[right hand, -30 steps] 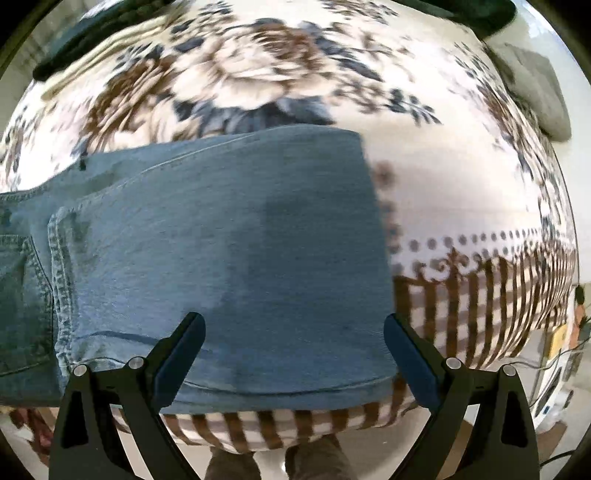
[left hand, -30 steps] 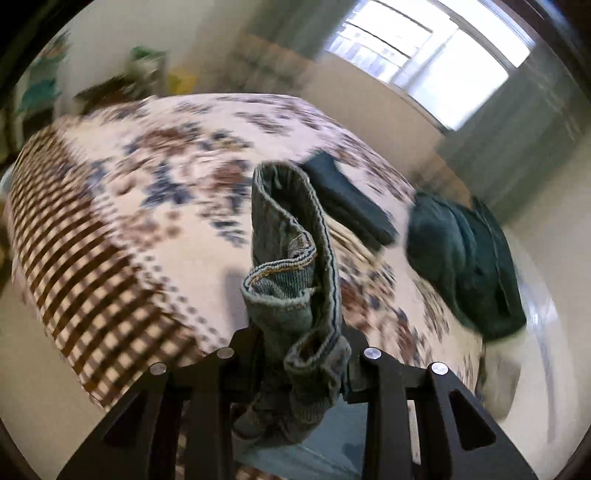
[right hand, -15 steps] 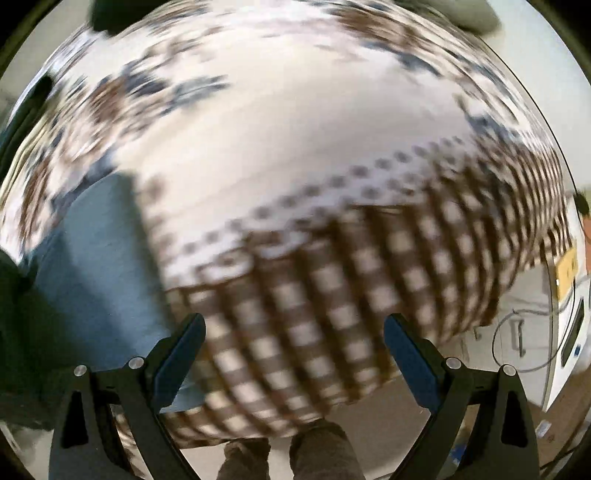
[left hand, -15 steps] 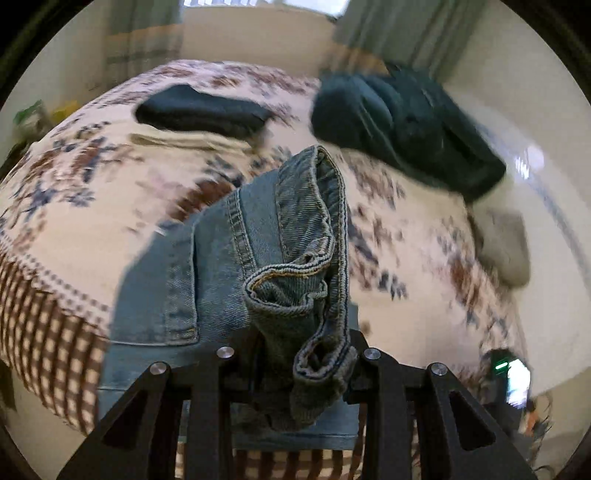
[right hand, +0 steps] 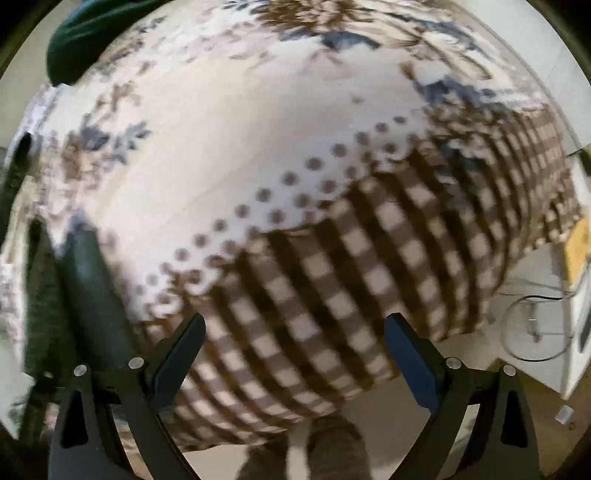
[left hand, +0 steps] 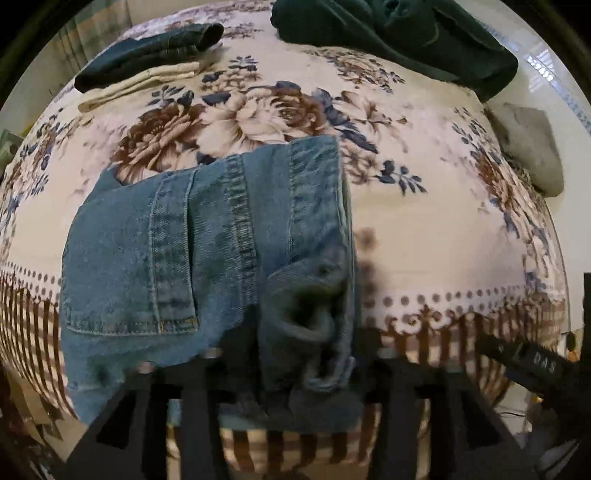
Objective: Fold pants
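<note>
Denim pants (left hand: 207, 258) folded on bedspread (left hand: 424, 240), waistband (bunched) clamped by left claw (left hand: 299, 354); right claw (right hand: 293, 354) spread wide.

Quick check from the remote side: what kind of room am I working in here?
Most likely a bedroom. The jeans held by the left gripper lie on a bed with a floral bedspread, and other clothes sit further back: a dark green garment and folded dark pants.

A home bedroom: a bed with a floral, check-bordered bedspread (left hand: 424, 236) fills the frame, folded clothes (left hand: 147, 55) lie at upper left, and curtains (left hand: 99, 33) hang behind.
</note>
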Available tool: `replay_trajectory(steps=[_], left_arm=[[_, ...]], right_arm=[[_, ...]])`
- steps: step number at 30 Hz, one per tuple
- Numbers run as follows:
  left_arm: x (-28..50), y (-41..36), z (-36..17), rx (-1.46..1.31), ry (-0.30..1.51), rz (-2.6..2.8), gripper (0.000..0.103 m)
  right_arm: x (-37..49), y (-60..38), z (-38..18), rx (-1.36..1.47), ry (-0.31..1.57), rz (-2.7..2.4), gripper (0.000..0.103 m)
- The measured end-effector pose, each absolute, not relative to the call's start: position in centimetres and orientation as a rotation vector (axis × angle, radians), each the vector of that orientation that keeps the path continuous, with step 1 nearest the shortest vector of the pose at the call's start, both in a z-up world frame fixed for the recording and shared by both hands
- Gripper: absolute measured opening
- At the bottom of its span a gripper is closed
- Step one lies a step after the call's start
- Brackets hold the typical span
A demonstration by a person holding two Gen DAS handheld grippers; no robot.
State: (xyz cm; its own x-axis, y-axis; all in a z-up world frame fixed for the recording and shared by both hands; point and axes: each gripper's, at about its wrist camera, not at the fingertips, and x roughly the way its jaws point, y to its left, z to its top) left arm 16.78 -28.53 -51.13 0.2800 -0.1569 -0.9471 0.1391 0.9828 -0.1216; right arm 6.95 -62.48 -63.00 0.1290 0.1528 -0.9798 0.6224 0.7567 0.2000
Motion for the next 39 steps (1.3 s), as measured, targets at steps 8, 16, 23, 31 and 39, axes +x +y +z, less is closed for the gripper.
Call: replay_trajectory(steps=[8,16,23,31,39], left_arm=[[17.4,-25.9,-46.5,-0.019,1.236,-0.134,0.078],[19.9,-14.8,-48.4,0.002,1.269,0.181,0.078],[20.9,-9.6,-50.5,-0.005,1.305,0.278,0.078],[22.2,-7.7,-50.2,-0.085,1.293,0.269,0.078],[27.0,-10.3,-52.0,-0.236,1.339,0.089,0.078]], right_arm=[[12.8,-60.3,-59.6,0.756,1.356,-0.065,0.099],[18.5,-51.3,-62.8,0.771,1.429,0.151,0.099],[19.7,-46.7,-64.2,0.541,1.407,0.106,0.037],[15.1,-49.7,-58.8,0.557,1.306,-0.011,0.008],[13.4,-58.4,-63.2,0.688,1.543,-0.149,0.022]])
